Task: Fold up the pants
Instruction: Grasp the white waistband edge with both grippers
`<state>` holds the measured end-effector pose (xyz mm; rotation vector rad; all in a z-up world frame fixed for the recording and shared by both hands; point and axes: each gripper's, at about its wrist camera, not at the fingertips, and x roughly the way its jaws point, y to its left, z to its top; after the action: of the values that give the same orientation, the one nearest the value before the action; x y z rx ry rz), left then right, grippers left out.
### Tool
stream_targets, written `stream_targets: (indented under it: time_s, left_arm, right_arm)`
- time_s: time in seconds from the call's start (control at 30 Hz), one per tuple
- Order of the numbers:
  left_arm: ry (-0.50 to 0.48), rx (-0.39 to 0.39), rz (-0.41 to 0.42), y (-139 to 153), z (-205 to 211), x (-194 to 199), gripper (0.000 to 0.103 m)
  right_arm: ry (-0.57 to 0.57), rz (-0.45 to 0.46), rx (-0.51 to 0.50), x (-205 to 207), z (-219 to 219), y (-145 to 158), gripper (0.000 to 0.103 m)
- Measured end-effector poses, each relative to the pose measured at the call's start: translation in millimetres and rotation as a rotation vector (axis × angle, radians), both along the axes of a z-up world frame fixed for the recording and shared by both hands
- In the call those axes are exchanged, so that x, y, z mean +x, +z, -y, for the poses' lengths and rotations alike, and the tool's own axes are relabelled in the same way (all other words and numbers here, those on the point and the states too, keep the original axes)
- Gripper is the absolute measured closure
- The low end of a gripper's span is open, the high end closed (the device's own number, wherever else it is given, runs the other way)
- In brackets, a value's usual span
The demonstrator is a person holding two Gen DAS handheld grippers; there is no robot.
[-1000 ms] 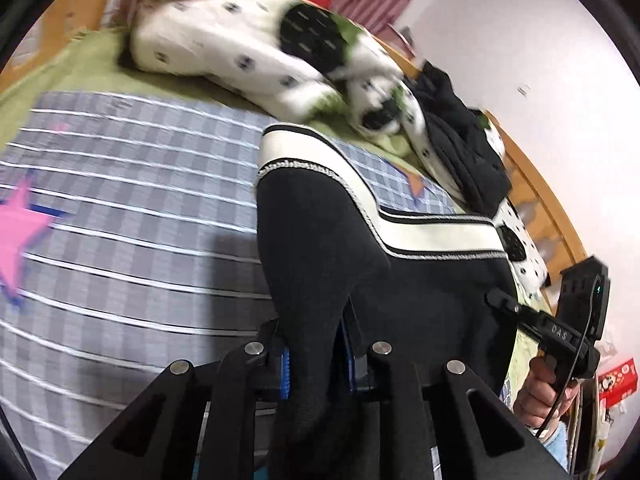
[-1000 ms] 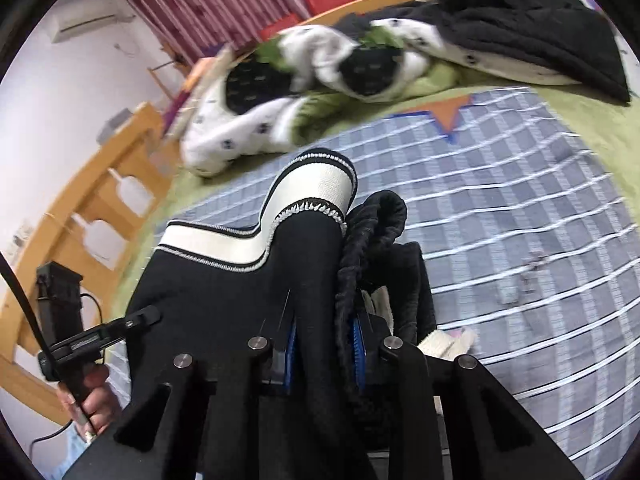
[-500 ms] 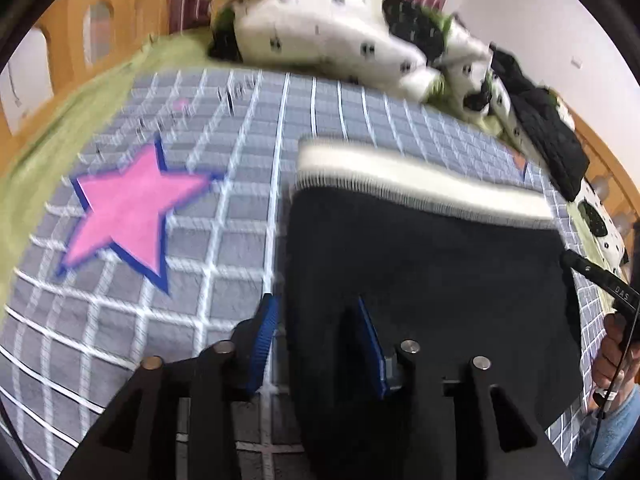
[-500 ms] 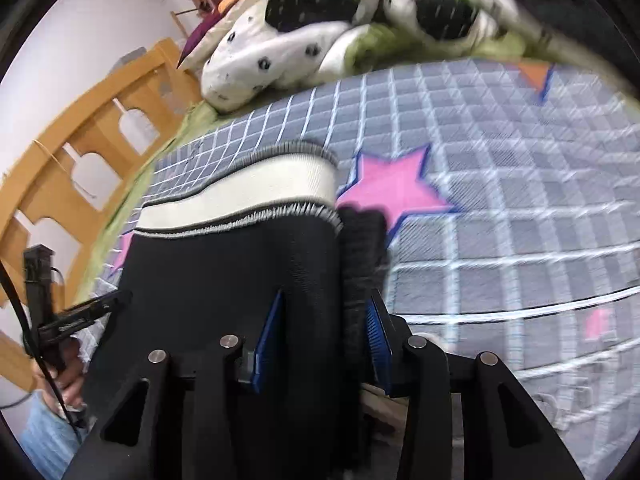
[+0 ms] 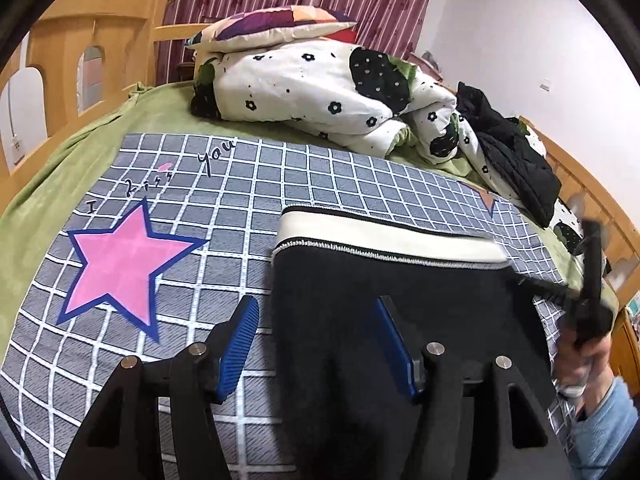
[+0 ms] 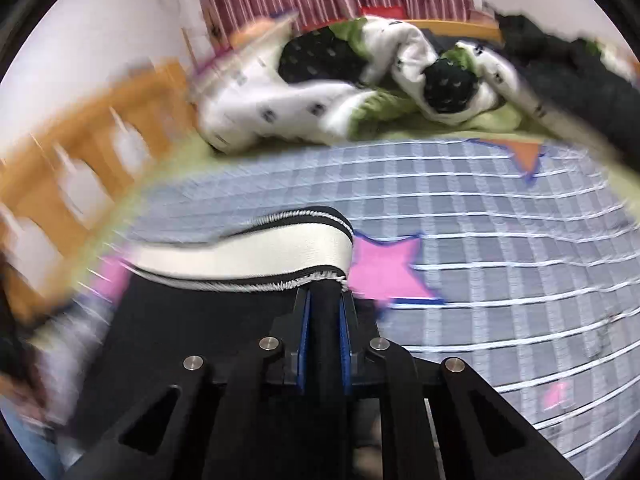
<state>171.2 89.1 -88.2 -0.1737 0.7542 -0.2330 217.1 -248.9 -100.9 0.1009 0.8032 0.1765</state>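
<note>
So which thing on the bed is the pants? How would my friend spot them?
Look at the grey checked blanket that covers the green bed. The pants lie flat on it, right of the pink star. They are black with a wide cream waistband edged in black and white trim, unlike the crumpled black jacket by the flowery quilt.

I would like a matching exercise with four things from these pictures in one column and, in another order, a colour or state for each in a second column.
Things:
1. large star printed on the checked grey bed cover
2. wide waistband of the black pants
3. left gripper
4. right gripper

Colour or state:
A. cream white
B. jaws closing, black cloth between the pads
C. pink with a dark blue outline
D. jaws opening, blue pads apart, clear of the cloth

Pairs: 1-C, 2-A, 3-D, 4-B
</note>
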Motion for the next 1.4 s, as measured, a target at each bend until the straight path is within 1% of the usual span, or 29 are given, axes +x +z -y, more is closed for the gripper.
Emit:
stream_targets:
  time_s: [0.03,0.07,0.13,0.17,0.2,0.23,0.27,0.3,0.33,0.37,0.4,0.43,0.47,0.5,0.6,0.7,0.87,0.93,0.97,1.0,1.07,1.13,1.17,1.23,1.3,1.37,1.4]
  left_arm:
    - [-0.004,0.007,-0.009,-2.2,3.9,2.7,0.045]
    - [-0.007,0.015,-0.013,-3.9,7.0,4.3,0.045]
    - [-0.020,0.035,0.000,-2.5,16.0,12.1,0.045]
    - [-0.024,0.038,0.005,-0.6,19.1,16.1,0.045]
    - [-0.037,0.041,0.003,2.0,25.7,26.1,0.046]
    - [-0.055,0.039,0.002,3.2,31.4,33.8,0.045]
    - [-0.070,0.046,0.007,2.4,38.2,41.4,0.045]
    - [-0.078,0.066,0.009,-0.5,44.0,47.8,0.045]
    - [-0.081,0.114,-0.009,-9.3,51.5,58.2,0.045]
    - [-0.073,0.170,-0.047,-21.5,56.2,67.5,0.046]
    - [-0.072,0.199,-0.066,-32.2,59.2,71.8,0.047]
    - [-0.069,0.209,-0.060,-36.3,60.1,71.5,0.047]
    - [-0.066,0.213,-0.035,-38.9,60.2,67.7,0.046]
    - [-0.063,0.211,-0.011,-39.6,60.6,63.8,0.046]
    - [-0.063,0.230,-0.009,-38.8,63.4,63.6,0.046]
    - [-0.060,0.218,-0.014,-39.4,61.1,63.9,0.046]
    - [-0.070,0.231,-0.026,-33.8,62.2,55.7,0.046]
    - [-0.113,0.212,-0.072,-32.4,63.5,38.9,0.047]
    - [-0.156,0.188,-0.102,-34.1,63.6,22.7,0.047]
    - [-0.172,0.189,-0.101,-35.6,64.1,5.5,0.047]
    - [-0.188,0.206,-0.102,-41.3,62.4,-29.1,0.047]
    - [-0.170,0.220,-0.078,-44.3,56.2,-62.6,0.045]
    - [-0.163,0.211,-0.067,-44.0,51.7,-80.1,0.045]
    - [-0.161,0.163,-0.066,-39.7,38.8,-114.8,0.045]
    - [-0.159,0.128,-0.070,-37.1,26.7,-138.9,0.044]
    - [-0.144,0.133,-0.091,-39.3,17.9,-155.2,0.044]
    - [-0.132,0.161,-0.101,-42.4,15.7,-162.2,0.044]
  right_arm:
    - [-0.011,-0.053,-0.016,6.8,-2.0,-14.6,0.082]
    - [-0.017,-0.045,-0.013,6.4,-2.0,-19.3,0.080]
    - [-0.015,-0.023,-0.001,1.5,3.1,-7.1,0.079]
    - [-0.017,-0.006,0.002,-1.5,2.8,7.1,0.079]
    - [-0.025,0.034,0.004,-6.4,2.3,18.3,0.078]
    - [-0.027,0.078,0.006,-9.6,-1.1,28.3,0.078]
    - [-0.008,0.103,0.004,-9.8,-10.3,36.0,0.078]
    - [0.010,0.096,-0.007,-3.2,-17.2,35.4,0.078]
    - [0.027,0.081,-0.025,4.0,-27.6,30.4,0.079]
    - [0.047,0.060,-0.056,12.4,-38.6,20.7,0.080]
    - [0.062,0.031,-0.106,22.1,-52.1,4.1,0.080]
    - [0.052,0.003,-0.161,32.3,-60.8,-15.4,0.080]
    - [0.051,0.021,-0.183,36.0,-63.5,-24.9,0.080]
    - [0.057,0.035,-0.168,33.7,-61.5,-23.1,0.080]
    - [0.060,0.030,-0.113,30.6,-52.3,-24.6,0.080]
    - [0.062,0.032,-0.117,34.2,-51.5,-24.3,0.080]
    - [0.082,0.026,-0.109,34.2,-50.8,-23.9,0.080]
    - [0.099,0.024,-0.109,26.9,-47.4,-20.6,0.080]
    - [0.103,0.023,-0.106,19.7,-44.5,-17.3,0.080]
    - [0.106,0.020,-0.091,11.4,-40.0,-14.3,0.079]
    - [0.113,-0.001,-0.034,-11.6,-28.4,-11.6,0.072]
    - [0.094,-0.031,0.007,-33.3,-19.5,-14.0,0.072]
    - [0.080,-0.039,0.025,-44.2,-15.9,-15.7,0.072]
    - [0.050,-0.023,0.042,-79.3,-10.6,-16.4,0.072]
    - [0.060,-0.050,0.038,-108.6,-11.4,-19.0,0.072]
    - [0.061,-0.094,0.033,-133.8,-11.8,-25.0,0.072]
    - [0.053,-0.096,0.022,-142.4,-11.6,-25.4,0.072]
